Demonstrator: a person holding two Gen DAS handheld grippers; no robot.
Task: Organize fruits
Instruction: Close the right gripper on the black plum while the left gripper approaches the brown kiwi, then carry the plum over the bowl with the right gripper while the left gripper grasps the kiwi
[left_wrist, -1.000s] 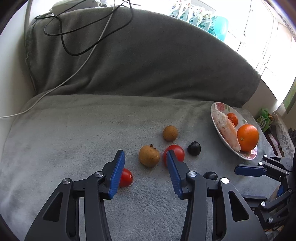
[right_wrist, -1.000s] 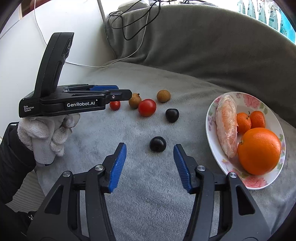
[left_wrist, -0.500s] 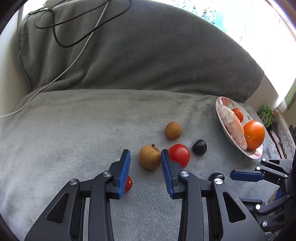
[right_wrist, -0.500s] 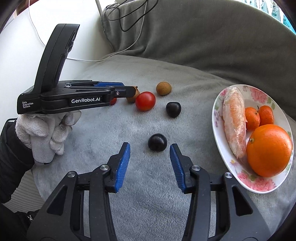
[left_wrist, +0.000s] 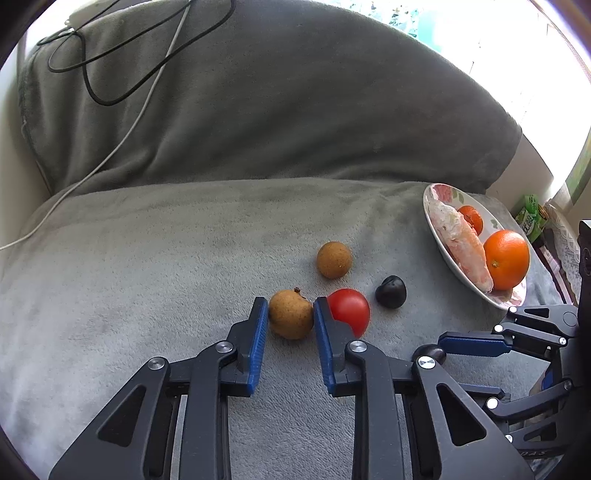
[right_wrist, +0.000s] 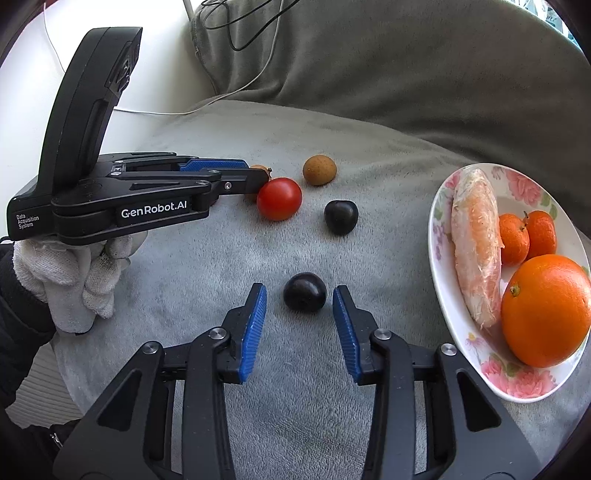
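Note:
In the left wrist view my left gripper (left_wrist: 289, 308) is shut on a brown round fruit (left_wrist: 290, 317) lying on the grey blanket. A red tomato (left_wrist: 349, 308) touches its right finger. Beyond lie a second brown fruit (left_wrist: 334, 259) and a dark plum (left_wrist: 390, 291). In the right wrist view my right gripper (right_wrist: 299, 295) straddles another dark plum (right_wrist: 304, 291). Its jaws are closing, with a gap on both sides of the plum. The small red tomato is hidden.
A flowered plate (right_wrist: 436, 236) at the right holds a large orange (right_wrist: 545, 310), two small mandarins (right_wrist: 513, 238) and a wrapped peeled segment (right_wrist: 476, 247). A grey cushion (left_wrist: 277, 110) with black and white cables rises behind. A gloved hand (right_wrist: 74, 280) holds the left gripper.
Both grippers have narrowed and sunk toward the blanket. The left jaws came together onto the brown fruit, and the small red tomato slipped behind the left finger. The right jaws drew in around the dark plum.

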